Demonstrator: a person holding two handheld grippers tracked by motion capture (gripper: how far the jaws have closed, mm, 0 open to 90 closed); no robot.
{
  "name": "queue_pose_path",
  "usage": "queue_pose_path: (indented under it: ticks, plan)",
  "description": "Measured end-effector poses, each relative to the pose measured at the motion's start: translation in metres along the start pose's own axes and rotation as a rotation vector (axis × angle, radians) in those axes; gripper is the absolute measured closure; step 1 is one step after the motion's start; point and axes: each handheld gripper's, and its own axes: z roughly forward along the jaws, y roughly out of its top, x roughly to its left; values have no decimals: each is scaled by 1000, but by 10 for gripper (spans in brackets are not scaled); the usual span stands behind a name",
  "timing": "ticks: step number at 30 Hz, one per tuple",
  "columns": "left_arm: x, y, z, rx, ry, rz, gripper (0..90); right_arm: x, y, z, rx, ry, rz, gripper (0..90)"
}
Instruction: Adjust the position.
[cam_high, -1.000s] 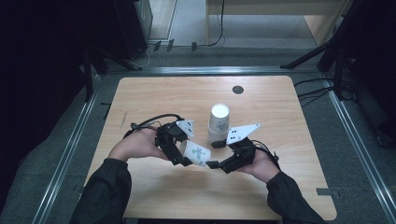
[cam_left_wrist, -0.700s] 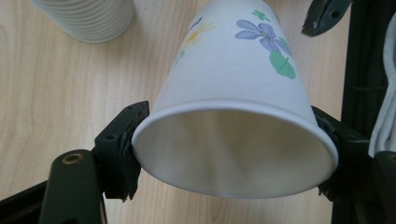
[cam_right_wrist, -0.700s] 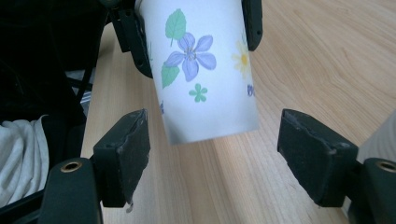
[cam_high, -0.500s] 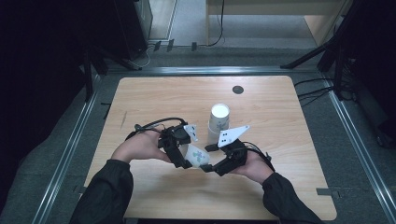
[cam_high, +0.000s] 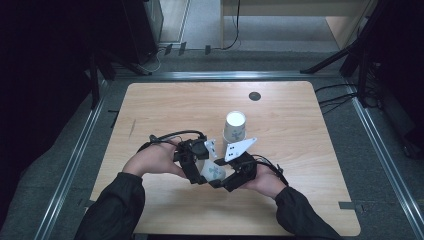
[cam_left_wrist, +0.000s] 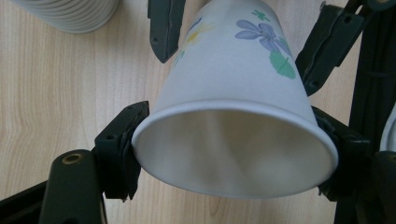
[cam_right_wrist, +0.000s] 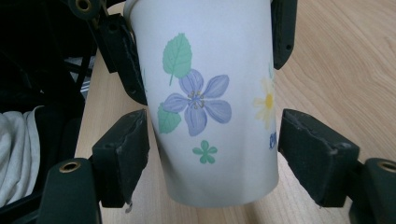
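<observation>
A white paper cup (cam_high: 215, 171) printed with flowers lies on its side just above the table, between my two grippers. My left gripper (cam_high: 202, 172) is shut on the cup's rim (cam_left_wrist: 233, 186), one pad on each side of the open mouth. The right gripper (cam_high: 226, 178) comes from the opposite side. Its jaws flank the cup's lower wall (cam_right_wrist: 210, 93) near the base, and a thin gap shows at each pad (cam_right_wrist: 308, 154). The left gripper's fingers (cam_right_wrist: 122, 56) appear farther up the cup in the right gripper view.
A stack of the same paper cups (cam_high: 234, 127) stands upright just behind the grippers, its ribbed rims (cam_left_wrist: 70, 14) close to the held cup. A small black disc (cam_high: 254, 96) sits in the wooden table (cam_high: 310, 150) at the back. Metal rails run along both sides.
The right hand has moved left and toward the table's near edge, closing in on the left gripper. Its jaws now stand around the cup's base end. The left hand has kept still.
</observation>
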Motion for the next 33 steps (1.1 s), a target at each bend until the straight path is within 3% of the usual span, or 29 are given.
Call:
queue_pose_path:
  ticks: [16,22,27,33]
  plan:
    - [-1,-1,-1,-18,2,14,238,2,0,4,22,-1,-18,327]
    - [1,-2,-2,-31,-10,-7,203,3,1,2,18,-7,-26,328]
    - [1,-5,-6,-87,-3,-26,126,2,2,-1,12,-13,-27,328]
    - [8,-20,-16,-176,-30,-47,131,-1,3,-13,-24,-27,-14,328]
